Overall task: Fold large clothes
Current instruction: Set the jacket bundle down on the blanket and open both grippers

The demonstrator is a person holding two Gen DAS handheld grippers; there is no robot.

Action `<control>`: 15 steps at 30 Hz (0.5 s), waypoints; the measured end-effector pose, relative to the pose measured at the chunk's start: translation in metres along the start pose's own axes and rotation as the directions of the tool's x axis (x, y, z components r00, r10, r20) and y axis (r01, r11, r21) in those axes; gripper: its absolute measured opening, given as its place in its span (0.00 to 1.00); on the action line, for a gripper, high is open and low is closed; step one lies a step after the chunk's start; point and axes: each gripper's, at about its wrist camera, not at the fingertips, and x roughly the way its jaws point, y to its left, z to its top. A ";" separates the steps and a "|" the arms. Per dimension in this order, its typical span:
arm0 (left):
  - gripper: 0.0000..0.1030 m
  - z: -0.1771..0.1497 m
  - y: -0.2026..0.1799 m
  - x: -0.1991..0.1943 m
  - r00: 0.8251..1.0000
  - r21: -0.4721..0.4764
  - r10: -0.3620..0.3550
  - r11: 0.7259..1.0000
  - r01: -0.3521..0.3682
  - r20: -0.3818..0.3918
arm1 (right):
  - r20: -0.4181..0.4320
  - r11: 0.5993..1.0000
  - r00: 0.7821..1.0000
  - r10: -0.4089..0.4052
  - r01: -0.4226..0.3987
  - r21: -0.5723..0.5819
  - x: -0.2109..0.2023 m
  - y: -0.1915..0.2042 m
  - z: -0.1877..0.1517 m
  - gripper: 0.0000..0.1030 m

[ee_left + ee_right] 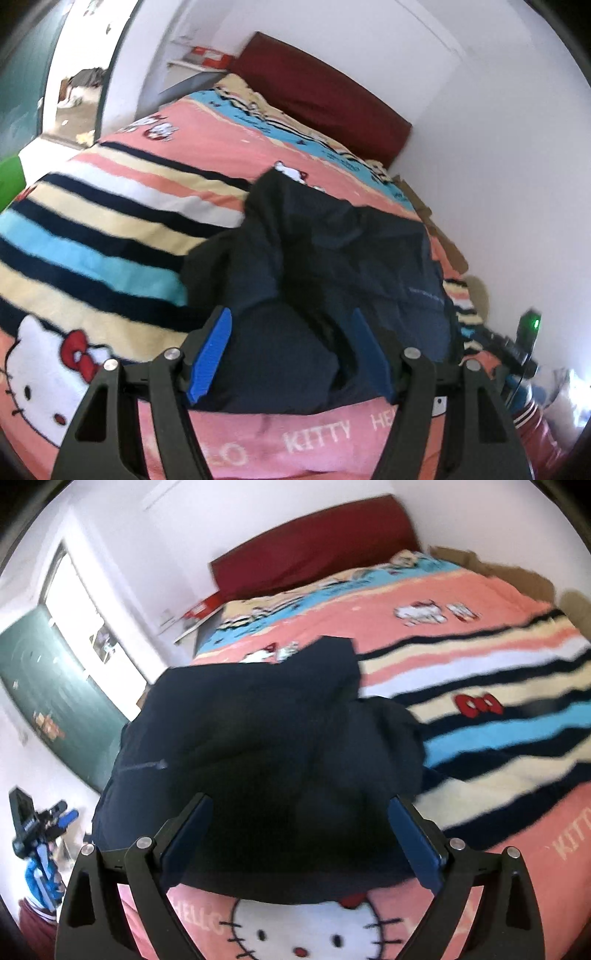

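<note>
Left tongs (pixel 291 354) stand spread, blue pads clear of the cloth and pinching nothing; right tongs (pixel 301 843) likewise gape wide and empty. Dark navy garment (pixel 332 266) lies heaped on the bed (pixel 122 229), bunched toward 12 o'clock of both tongs (folding apparently unfinished). Next move, by my judgement: take two edges and draw them flat. Fabric looks soft, matte, creased; bedcover is fleecy, striped.
</note>
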 end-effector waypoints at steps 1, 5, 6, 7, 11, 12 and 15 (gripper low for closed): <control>0.65 0.004 -0.011 0.009 1.000 0.021 -0.003 1.000 0.003 -0.005 | 0.004 1.000 1.000 0.000 0.000 -0.022 0.003 0.008 0.004 0.92; 0.65 0.031 -0.052 0.056 1.000 0.086 -0.025 0.996 0.025 -0.007 | 0.039 0.997 0.999 0.028 -0.026 -0.067 0.022 0.035 0.031 0.92; 0.65 0.039 -0.061 0.072 0.999 0.098 -0.031 0.995 0.032 -0.012 | 0.046 0.997 0.998 0.033 -0.030 -0.076 0.029 0.042 0.040 0.92; 0.65 0.044 -0.068 0.085 0.999 0.108 -0.037 0.993 0.038 -0.016 | 0.052 0.995 0.998 0.037 -0.032 -0.090 0.041 0.049 0.051 0.92; 0.65 0.057 -0.088 0.147 0.999 0.144 -0.001 0.989 0.008 -0.047 | 0.044 0.992 0.998 0.051 -0.045 -0.115 0.079 0.061 0.070 0.92; 0.65 0.058 -0.087 0.163 0.998 0.147 0.027 0.989 -0.019 -0.056 | 0.033 0.992 0.998 0.046 -0.041 -0.117 0.089 0.060 0.071 0.92; 0.65 0.060 -0.070 0.186 0.996 0.106 0.065 0.993 -0.058 -0.063 | -0.013 0.993 1.000 0.010 -0.011 -0.117 0.113 0.047 0.066 0.92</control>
